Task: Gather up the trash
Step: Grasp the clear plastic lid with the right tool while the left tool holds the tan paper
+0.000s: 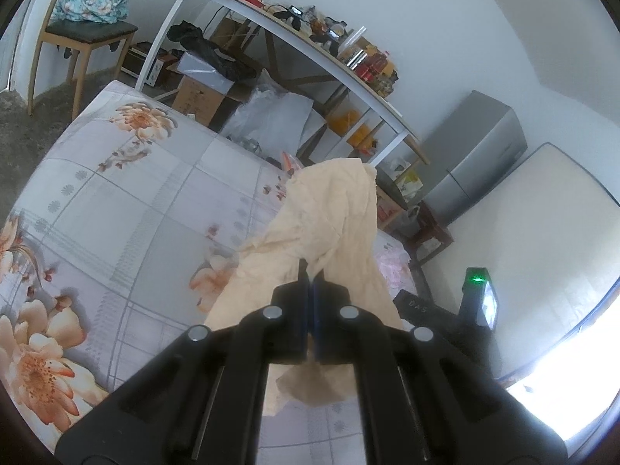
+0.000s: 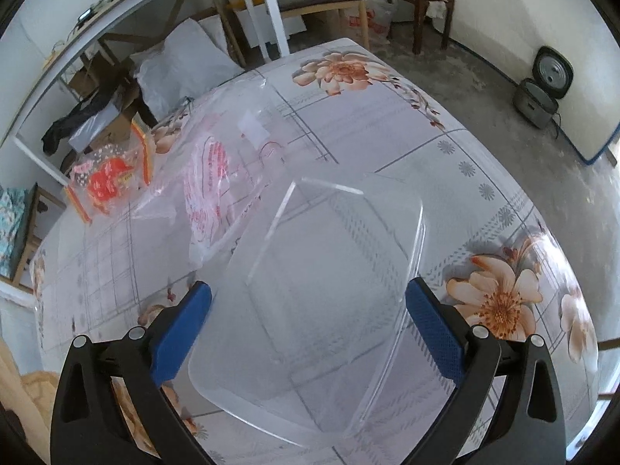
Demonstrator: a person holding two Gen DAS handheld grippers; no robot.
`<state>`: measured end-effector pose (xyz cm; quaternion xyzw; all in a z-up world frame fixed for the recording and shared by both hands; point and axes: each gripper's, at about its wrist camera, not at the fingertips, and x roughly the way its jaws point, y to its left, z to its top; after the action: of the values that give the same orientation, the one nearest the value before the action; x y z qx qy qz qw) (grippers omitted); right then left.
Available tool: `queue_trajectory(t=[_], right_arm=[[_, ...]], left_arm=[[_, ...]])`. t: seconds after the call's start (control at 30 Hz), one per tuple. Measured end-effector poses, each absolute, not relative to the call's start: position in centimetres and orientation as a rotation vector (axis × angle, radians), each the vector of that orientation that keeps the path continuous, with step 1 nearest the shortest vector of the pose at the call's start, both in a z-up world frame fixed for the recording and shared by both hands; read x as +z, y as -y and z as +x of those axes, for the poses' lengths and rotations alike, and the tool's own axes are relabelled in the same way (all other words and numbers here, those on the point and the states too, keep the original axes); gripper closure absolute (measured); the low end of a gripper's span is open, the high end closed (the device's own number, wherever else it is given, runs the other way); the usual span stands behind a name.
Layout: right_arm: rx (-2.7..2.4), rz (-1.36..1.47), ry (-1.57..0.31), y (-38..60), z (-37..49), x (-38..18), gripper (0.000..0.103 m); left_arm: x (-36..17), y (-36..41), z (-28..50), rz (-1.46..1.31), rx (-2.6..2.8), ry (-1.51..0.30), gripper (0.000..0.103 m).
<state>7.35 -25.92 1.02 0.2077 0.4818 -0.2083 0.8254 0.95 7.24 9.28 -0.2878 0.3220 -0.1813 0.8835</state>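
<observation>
My left gripper (image 1: 310, 271) is shut on a pale yellow plastic bag (image 1: 329, 217), held above the floral tablecloth (image 1: 116, 201); the bag hangs around the jaws. My right gripper (image 2: 310, 302) is open, its blue pads (image 2: 434, 329) on either side of a clear plastic container (image 2: 325, 283) lying on the table; whether the pads touch it I cannot tell. Farther left on the table lie a clear bag with pink print (image 2: 209, 182) and a red and orange snack wrapper (image 2: 112, 178). The yellow bag's edge shows at the lower left of the right wrist view (image 2: 27, 399).
A white-framed shelf desk (image 1: 310, 46) with clutter stands behind the table, with boxes and bags under it. A wooden chair with bedding (image 1: 85, 31), a grey fridge (image 1: 480, 155), a mattress against the wall (image 1: 542, 240), and a rice cooker on the floor (image 2: 542, 89) surround the table.
</observation>
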Motion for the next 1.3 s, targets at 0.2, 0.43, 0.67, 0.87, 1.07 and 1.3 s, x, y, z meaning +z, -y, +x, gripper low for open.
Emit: queue_trajectory(t=[0.2, 0.43, 0.67, 0.87, 1.07, 1.3], right_arm=[[-0.374, 0.449, -1.003, 26.2, 5.9, 1.4, 0.013], [-0.299, 0.475, -0.969, 27.2, 2.7, 2.0, 0.017], [-0.238, 0.428, -0.911, 27.0, -0.4, 4.4, 0.018], [-0.183, 0.427, -0.888, 26.3, -1.8, 5.8, 0.019], [-0.105, 0.384, -0.857, 23.5, -3.2, 7.5, 0.019], [0.040, 0.361, -0.831, 17.9, -4.6, 9.9, 0.020]], left_arm=[[9.0, -7.1, 1.2, -0.597, -0.379, -0.672, 0.102], [8.9, -6.7, 1.4, -0.588, -0.387, -0.677, 0.102], [8.9, -6.1, 1.2, -0.568, -0.401, -0.670, 0.102], [9.0, -6.7, -0.1, -0.555, -0.395, -0.662, 0.102], [10.5, -9.5, -3.2, -0.567, -0.365, -0.611, 0.102], [12.6, -15.1, -8.4, -0.576, -0.273, -0.551, 0.102]])
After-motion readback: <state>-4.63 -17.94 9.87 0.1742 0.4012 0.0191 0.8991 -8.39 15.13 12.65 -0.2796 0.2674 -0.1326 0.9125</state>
